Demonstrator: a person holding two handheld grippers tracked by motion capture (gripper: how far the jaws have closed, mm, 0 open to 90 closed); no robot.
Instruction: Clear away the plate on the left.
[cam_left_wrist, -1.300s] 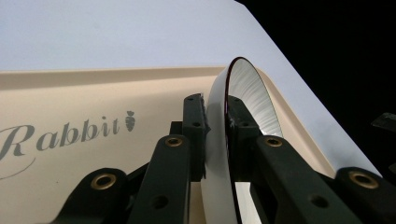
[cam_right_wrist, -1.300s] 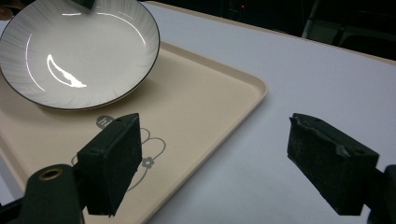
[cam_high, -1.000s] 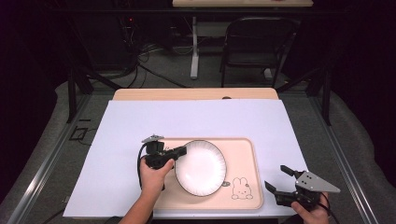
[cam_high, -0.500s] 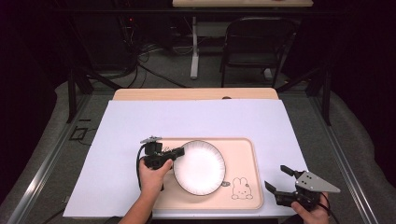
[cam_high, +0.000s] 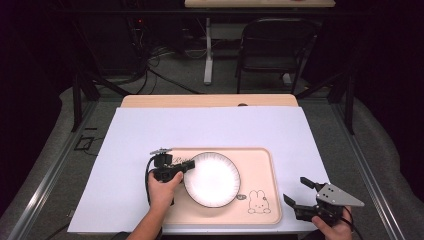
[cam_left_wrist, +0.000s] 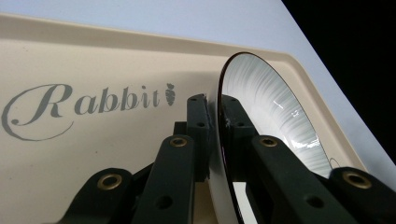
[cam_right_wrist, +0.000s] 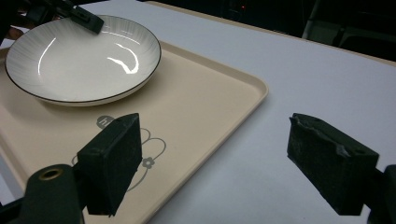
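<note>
Two pairs of tongs work near the tray. The left tongs (cam_high: 186, 164) are clamped on the left rim of the white plate (cam_high: 212, 180), one jaw above the rim and one beneath it, as the left gripper view shows (cam_left_wrist: 215, 121). The plate (cam_left_wrist: 271, 126) is round, so it has no long axis; it sits bowl side up in the middle of the tray (cam_high: 260, 165), and in the right gripper view the plate (cam_right_wrist: 79, 58) faces upward on it. The right tongs (cam_high: 299, 192) hover off the tray's right edge, near its front right corner, their jaws spread wide and holding nothing (cam_right_wrist: 215, 163). A rabbit drawing (cam_high: 256, 202) lies on the tray just right of the plate, and the word "Rabbit" (cam_left_wrist: 88, 105) is printed left of the plate. Beneath the tray a white sheet (cam_high: 210, 125) covers the surface (cam_high: 210, 100). Behind the surface stands a dark chair (cam_high: 275, 50), well apart from the tray.
</note>
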